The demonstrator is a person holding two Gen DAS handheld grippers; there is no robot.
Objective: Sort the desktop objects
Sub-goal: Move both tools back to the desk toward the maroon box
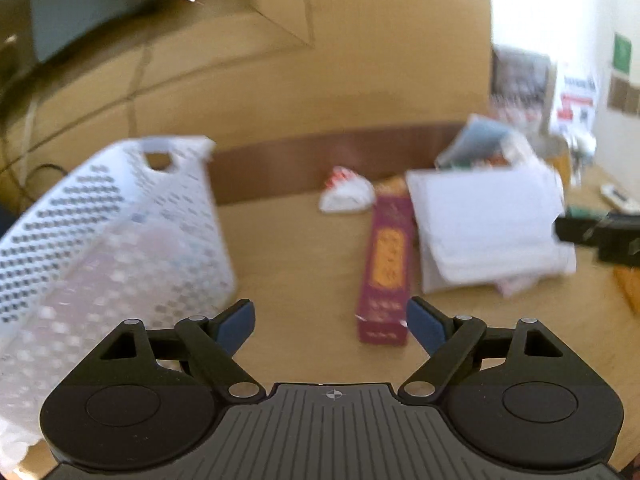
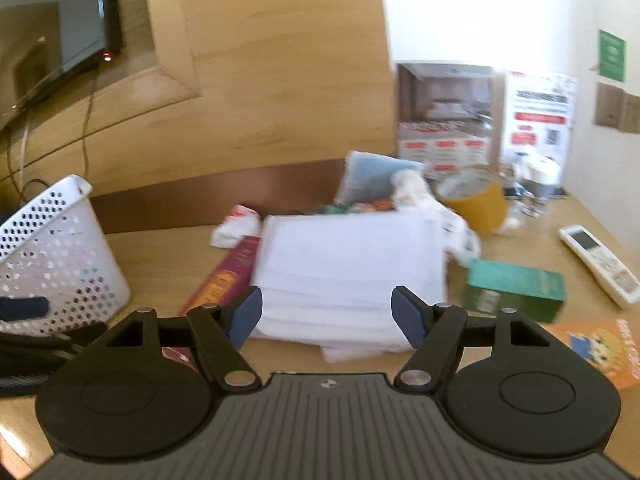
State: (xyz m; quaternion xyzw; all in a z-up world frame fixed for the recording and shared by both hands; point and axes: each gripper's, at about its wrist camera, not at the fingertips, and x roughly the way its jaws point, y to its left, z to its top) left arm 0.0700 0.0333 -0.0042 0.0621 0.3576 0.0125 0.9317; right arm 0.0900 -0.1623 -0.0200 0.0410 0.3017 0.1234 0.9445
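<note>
My left gripper [image 1: 330, 326] is open over the wooden desk [image 1: 296, 264], with nothing between its blue pads. A white perforated basket [image 1: 108, 236] stands just left of it, and a long maroon box [image 1: 386, 268] lies ahead to the right. My right gripper [image 2: 327, 314] is also open, its pads on either side of a white stack of folded packets [image 2: 348, 264] without pressing it. The maroon box [image 2: 228, 276] pokes out from under that stack's left side. The white basket [image 2: 52, 256] shows at the left, and the left gripper's finger [image 2: 24, 308] in front of it.
A crumpled white wrapper [image 1: 346, 196] lies near the back wall. Right of the stack are a green box [image 2: 516, 290], a white remote [image 2: 600, 266], an orange booklet [image 2: 600, 348], a yellow cup [image 2: 476, 200] and printed stands [image 2: 448, 112]. A screen [image 2: 52, 40] hangs at the upper left.
</note>
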